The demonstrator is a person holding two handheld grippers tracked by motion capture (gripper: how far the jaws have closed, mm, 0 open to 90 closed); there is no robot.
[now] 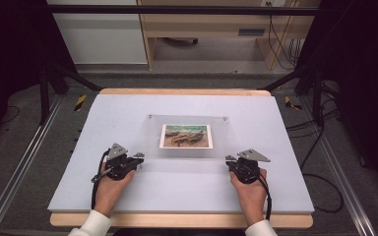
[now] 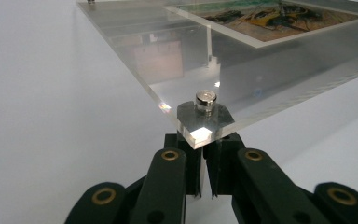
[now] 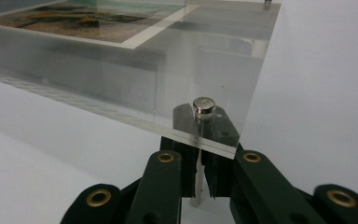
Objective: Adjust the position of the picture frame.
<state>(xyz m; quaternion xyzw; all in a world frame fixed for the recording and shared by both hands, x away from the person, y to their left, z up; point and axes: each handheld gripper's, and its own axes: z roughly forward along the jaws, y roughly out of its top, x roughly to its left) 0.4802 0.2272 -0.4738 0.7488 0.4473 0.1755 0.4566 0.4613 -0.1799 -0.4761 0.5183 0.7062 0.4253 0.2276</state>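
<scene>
Wooden cabinet [image 1: 211,29] and cables [image 1: 320,147] on grey floor [image 1: 24,147] beyond.

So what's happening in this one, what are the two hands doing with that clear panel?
A person works at a white-covered table, with a claw in each hand. The left claw and right claw are each shut at a near corner of a clear acrylic photo frame, under its small silver corner stud. A colourful photo sits inside the frame. Whether the frame is lifted off the table is unclear.
</scene>
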